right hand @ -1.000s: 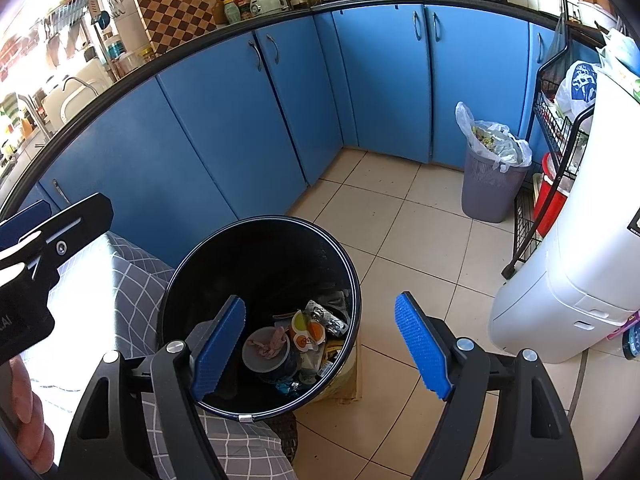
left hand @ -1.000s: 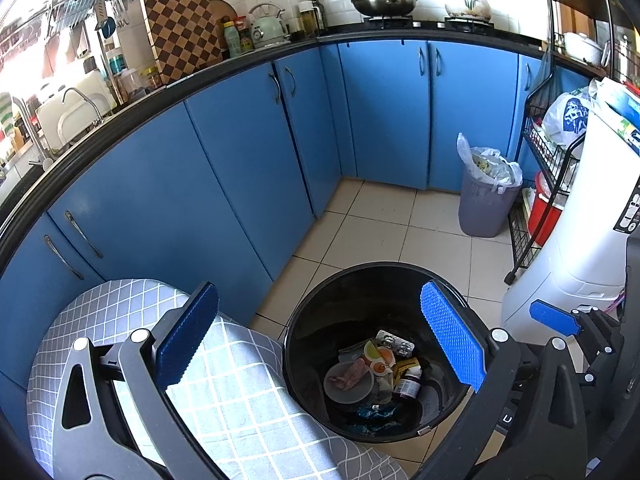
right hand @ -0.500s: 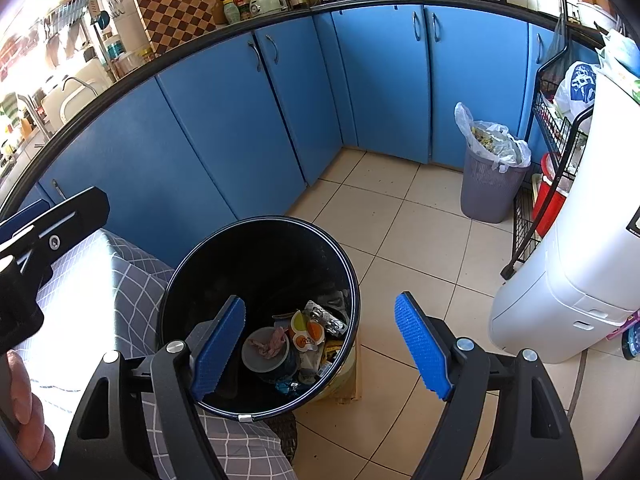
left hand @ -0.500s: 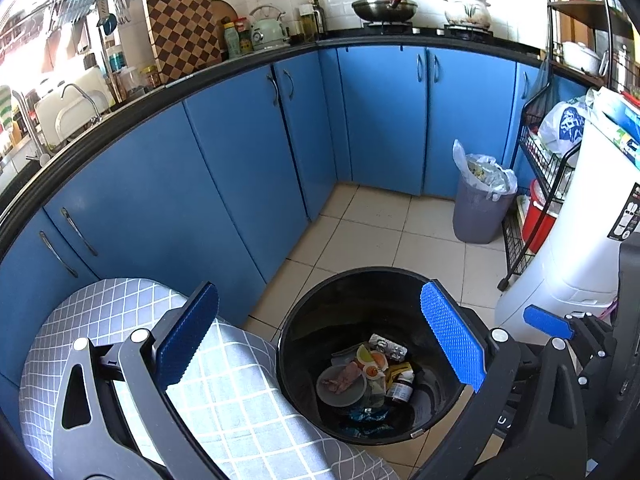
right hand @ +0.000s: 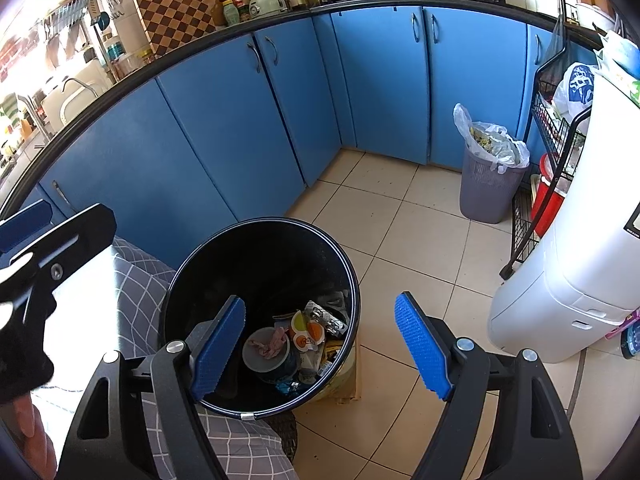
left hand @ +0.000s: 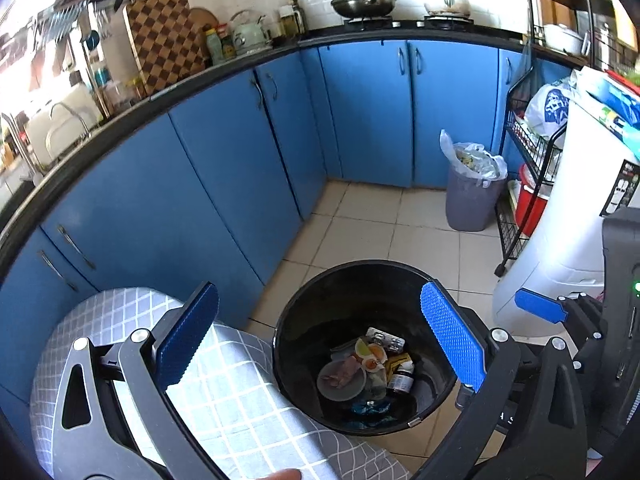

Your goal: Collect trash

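Nothing moved much: left gripper (left hand: 320, 344) view only drifted slightly. Both it and right gripper (right hand: 320, 346) gape wide, empty, above black bin (right hand: 192, 264); trash (right hand: 296, 340) at 6 o'clock inside.

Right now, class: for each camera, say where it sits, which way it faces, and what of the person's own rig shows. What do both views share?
Left wrist: on the left gripper, angled down at the black bin beside a checked cushion; its open jaws and the right gripper's tip at the right edge show.
Right wrist: on the right gripper, angled down at the bin; its open jaws, the left gripper and a hand show.
Shared: bin, blue cabinets, grey basket.
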### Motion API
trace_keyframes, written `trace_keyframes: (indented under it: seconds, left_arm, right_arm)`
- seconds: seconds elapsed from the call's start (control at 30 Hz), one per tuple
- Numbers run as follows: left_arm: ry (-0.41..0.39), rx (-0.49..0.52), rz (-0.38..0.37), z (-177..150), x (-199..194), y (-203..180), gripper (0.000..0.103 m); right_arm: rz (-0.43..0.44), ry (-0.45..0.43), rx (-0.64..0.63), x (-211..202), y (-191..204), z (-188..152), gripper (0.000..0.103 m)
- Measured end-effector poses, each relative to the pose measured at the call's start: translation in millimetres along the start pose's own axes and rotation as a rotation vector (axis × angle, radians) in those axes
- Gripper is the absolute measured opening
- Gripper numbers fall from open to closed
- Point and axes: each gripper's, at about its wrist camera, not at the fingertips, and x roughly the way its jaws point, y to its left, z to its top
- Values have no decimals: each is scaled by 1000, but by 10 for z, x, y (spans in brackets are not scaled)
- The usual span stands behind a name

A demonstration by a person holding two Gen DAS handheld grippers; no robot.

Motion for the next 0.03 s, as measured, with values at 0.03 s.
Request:
trace_keyframes:
  seconds: [0.03]
  left_arm:
    - [-6, 4, 4, 0, -14, -1, 100]
  right_arm:
    - [0, -1, -2, -5, 9, 0, 75]
